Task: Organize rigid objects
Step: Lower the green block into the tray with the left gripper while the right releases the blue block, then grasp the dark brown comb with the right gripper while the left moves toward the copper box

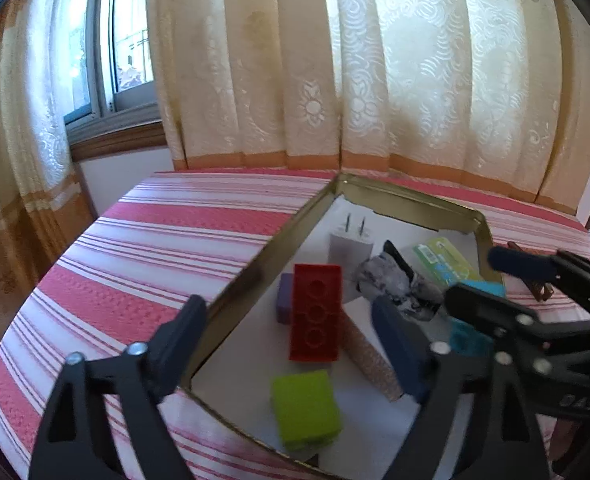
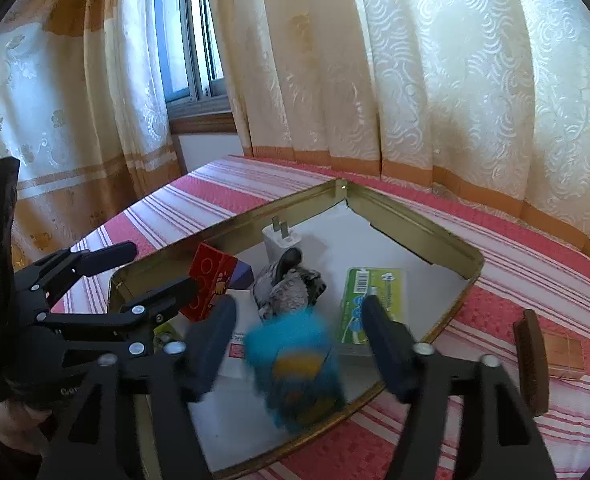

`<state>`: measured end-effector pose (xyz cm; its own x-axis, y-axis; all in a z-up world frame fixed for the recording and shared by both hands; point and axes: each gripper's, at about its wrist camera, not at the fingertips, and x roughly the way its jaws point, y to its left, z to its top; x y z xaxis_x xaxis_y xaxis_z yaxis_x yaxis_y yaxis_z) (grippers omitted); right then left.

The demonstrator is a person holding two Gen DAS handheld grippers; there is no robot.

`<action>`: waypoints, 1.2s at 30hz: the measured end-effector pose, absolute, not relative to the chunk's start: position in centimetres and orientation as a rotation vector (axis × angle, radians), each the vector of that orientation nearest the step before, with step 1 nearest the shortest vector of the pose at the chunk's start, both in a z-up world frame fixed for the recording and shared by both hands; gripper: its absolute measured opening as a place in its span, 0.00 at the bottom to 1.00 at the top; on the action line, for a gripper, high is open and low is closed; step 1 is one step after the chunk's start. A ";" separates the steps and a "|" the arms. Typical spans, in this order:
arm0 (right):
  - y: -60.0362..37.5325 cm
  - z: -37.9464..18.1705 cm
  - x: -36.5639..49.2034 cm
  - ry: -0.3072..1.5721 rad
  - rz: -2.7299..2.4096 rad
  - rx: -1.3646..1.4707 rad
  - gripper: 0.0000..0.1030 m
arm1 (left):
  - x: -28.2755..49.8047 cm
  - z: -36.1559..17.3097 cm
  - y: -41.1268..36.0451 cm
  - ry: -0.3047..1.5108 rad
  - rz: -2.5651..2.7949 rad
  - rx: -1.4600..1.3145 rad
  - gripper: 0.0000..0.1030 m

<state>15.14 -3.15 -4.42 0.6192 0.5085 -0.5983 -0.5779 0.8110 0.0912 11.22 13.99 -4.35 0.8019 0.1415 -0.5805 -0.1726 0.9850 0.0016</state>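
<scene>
Nearest in the left wrist view: left claw (image 1: pixel 295 344) spread wide over the near corner of the gold-rimmed tin tray (image 1: pixel 255 264), pinching nothing. Just under it, inside the tray at the near edge, a lime-green block (image 1: pixel 305 408), plain and box-shaped. Beyond that, toward the tray's middle, a red brick (image 1: pixel 315 312) lying flat, three round sockets facing up, with a small purple block (image 1: pixel 284 298) touching its left side and a pinkish speckled cylinder (image 1: pixel 369 360) slanting along its right.

Nearest in the right wrist view: right claw (image 2: pixel 297 344) also spread, fingers clear of a blurred blue block (image 2: pixel 295 364) with a yellow patch, which sits between them over the tray's near part; whether resting or in the air, cannot tell.

Farther into the tray: a grey-and-white mottled lump (image 2: pixel 291 288) with a dark end, at the middle. Right of it, a flat green packet (image 2: pixel 375 300) bearing a barcode label. At the tray's far corner, a white plug adapter (image 1: pixel 351 246) standing with two prongs up.

Outside the tray, to its right on the red-and-white striped worktop (image 1: pixel 167 248), a brown wooden piece (image 2: pixel 535 360) upright. Behind the worktop, cream patterned curtains (image 1: pixel 375 60).
</scene>
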 end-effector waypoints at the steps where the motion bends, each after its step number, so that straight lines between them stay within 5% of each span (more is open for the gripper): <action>1: -3.4 -4.3 15.0 0.644 0.623 -0.109 0.71 | 11.1 -4.2 14.0 0.615 0.170 -0.055 0.87; 8: -8.3 -3.4 14.1 0.612 0.561 -0.094 0.71 | 10.0 -2.2 11.5 0.556 0.124 -0.055 0.97; 23: -22.8 -5.7 17.7 0.699 0.179 -0.088 0.71 | 11.6 -2.4 -3.1 0.536 -0.108 0.073 1.00; 36: -18.6 -7.9 18.6 0.833 0.316 -0.099 0.68 | 13.1 -2.2 -0.4 0.534 -0.021 0.033 1.00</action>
<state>18.56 -18.63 -7.89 0.6292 0.2366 -0.7403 -0.3138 0.9488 0.0365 13.13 -0.45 -2.16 0.8604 -0.0115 -0.5095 0.0287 0.9993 0.0260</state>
